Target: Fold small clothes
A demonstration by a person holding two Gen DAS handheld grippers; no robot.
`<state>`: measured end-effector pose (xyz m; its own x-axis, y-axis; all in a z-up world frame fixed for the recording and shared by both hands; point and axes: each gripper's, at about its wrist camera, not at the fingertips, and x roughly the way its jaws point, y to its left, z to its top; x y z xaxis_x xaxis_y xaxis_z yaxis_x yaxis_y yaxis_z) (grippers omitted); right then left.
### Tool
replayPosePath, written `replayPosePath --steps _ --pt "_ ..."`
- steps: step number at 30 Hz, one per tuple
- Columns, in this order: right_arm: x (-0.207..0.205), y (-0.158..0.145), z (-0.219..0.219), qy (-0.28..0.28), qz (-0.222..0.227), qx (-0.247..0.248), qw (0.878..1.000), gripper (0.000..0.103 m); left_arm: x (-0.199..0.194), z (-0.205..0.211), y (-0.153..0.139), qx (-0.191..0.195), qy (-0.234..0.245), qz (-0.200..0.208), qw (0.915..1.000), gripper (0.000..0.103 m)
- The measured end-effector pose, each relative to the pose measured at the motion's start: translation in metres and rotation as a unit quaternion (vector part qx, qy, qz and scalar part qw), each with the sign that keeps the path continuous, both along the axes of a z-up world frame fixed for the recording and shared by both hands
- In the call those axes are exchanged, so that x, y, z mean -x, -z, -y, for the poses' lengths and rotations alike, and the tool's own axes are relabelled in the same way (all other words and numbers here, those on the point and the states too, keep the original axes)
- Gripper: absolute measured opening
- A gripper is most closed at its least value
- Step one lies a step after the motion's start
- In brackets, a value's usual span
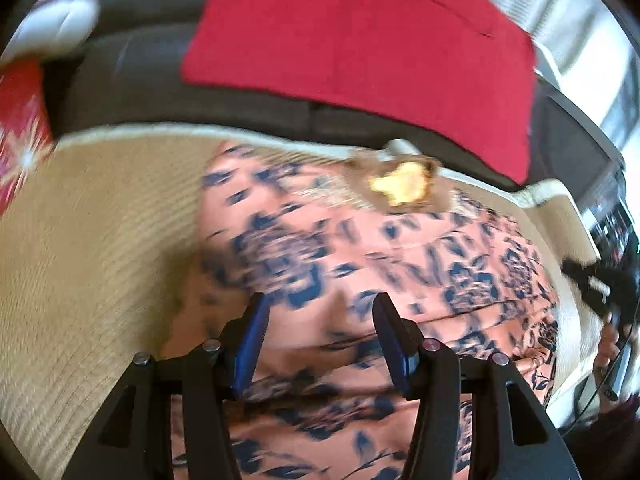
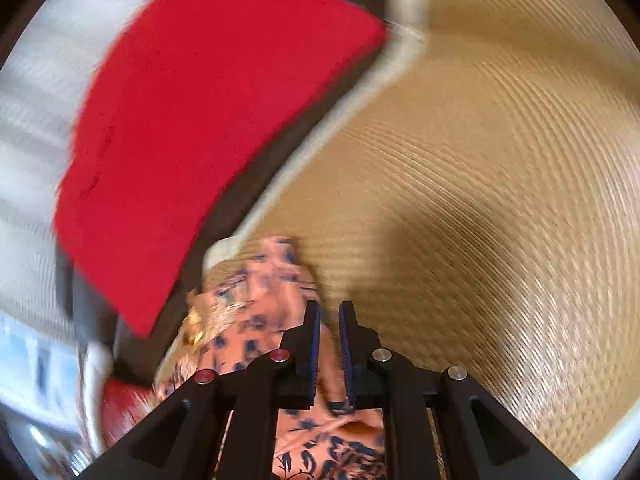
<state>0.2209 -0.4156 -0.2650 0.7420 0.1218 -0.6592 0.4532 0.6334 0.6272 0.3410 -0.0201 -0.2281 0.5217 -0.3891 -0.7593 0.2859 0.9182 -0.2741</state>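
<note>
Red cloth lies beyond floral garment on woven mat.

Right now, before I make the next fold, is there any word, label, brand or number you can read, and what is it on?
None can be read.
Yellow patch at the top edge of the floral garment: it may be a label, but it is too blurred to tell.
Red cloth: no print visible.
Woven mat: no markings.
</note>
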Motion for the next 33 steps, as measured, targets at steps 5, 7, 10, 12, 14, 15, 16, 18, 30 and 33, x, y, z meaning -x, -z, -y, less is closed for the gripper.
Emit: replayPosePath --steps 5,7,10,12,14,15,16,18,30,33 --pt "-0.022 -0.002 -0.042 -0.082 0.015 0.021 0.996 0.013 -0.009 0.043 0.015 -0.025 0.026 -0.018 0.9992 0.063" --pt "-0.039 0.01 -0.05 -0.099 -0.022 0.027 0.994 0.013 -0.017 0.054 0.034 -0.065 0.018 -0.051 0.9964 0.065" --pt "-0.056 0.033 -0.058 -0.107 -0.081 0.041 0.99 0.011 -0.025 0.053 0.039 -0.066 0.006 -0.059 0.996 0.065" --pt "-0.062 0.025 -0.058 -0.118 -0.066 0.049 0.99 0.013 -0.028 0.051 0.035 -0.055 -0.005 -0.056 0.997 0.065" --pt "-0.062 0.014 -0.063 -0.119 -0.038 0.059 0.99 0.013 -0.032 0.048 0.03 -0.042 -0.021 -0.043 0.998 0.065" --pt "-0.064 0.011 -0.067 -0.128 -0.027 0.06 0.99 0.013 -0.034 0.046 0.026 -0.037 -0.031 -0.034 0.9982 0.065" --pt "-0.067 0.008 -0.075 -0.14 -0.019 0.06 0.988 0.013 -0.035 0.044 0.023 -0.036 -0.039 -0.029 0.9982 0.066" --pt "-0.075 0.004 -0.1 -0.178 -0.011 0.06 0.982 0.013 -0.038 0.044 0.024 -0.047 -0.05 -0.028 0.9972 0.066" --pt "-0.102 0.011 -0.184 -0.27 -0.022 0.103 0.957 0.013 -0.034 0.053 0.03 -0.148 -0.065 0.017 0.9868 0.069" --pt "-0.107 0.025 -0.19 -0.281 -0.049 0.116 0.951 0.014 -0.028 0.047 0.018 -0.15 -0.076 0.044 0.9848 0.069"
